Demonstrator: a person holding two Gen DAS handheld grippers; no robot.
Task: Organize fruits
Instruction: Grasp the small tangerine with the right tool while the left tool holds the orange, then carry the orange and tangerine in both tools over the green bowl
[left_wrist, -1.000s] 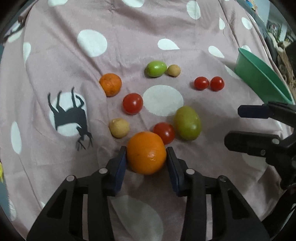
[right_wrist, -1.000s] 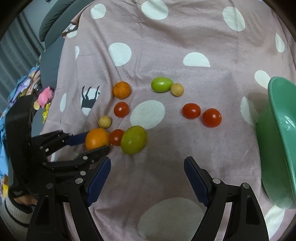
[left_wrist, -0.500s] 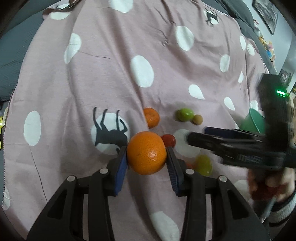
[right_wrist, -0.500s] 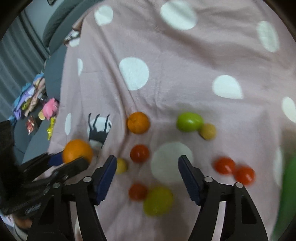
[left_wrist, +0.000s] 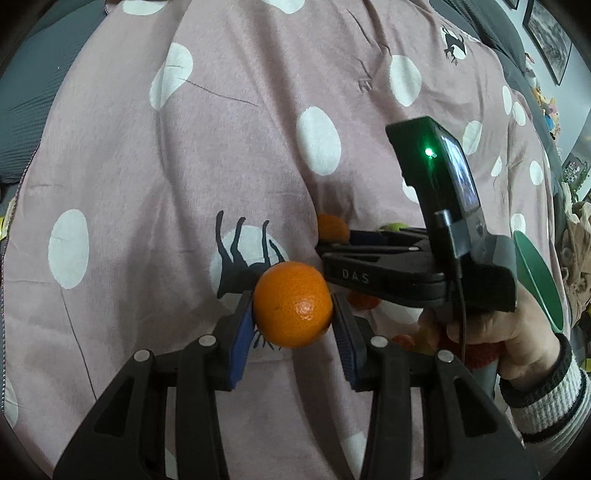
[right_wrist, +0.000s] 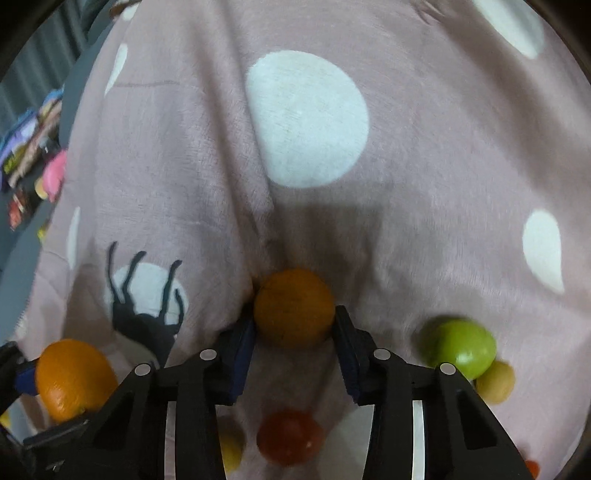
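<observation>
My left gripper is shut on a large orange and holds it above the pink dotted cloth; that orange also shows at the lower left of the right wrist view. My right gripper has its blue pads against both sides of a second, smaller orange that lies on the cloth. In the left wrist view the right gripper reaches in from the right, with that orange at its tips. A green fruit, a small yellow fruit and a red tomato lie close by.
A green bowl stands at the right edge of the left wrist view, behind the hand holding the right gripper. More fruit is partly hidden under the right gripper. A horse print marks the cloth to the left. Clutter lies beyond the cloth's left edge.
My left gripper lifted the large orange off the cloth and drew back. My right gripper moved forward over the fruits and narrowed around the smaller orange.
</observation>
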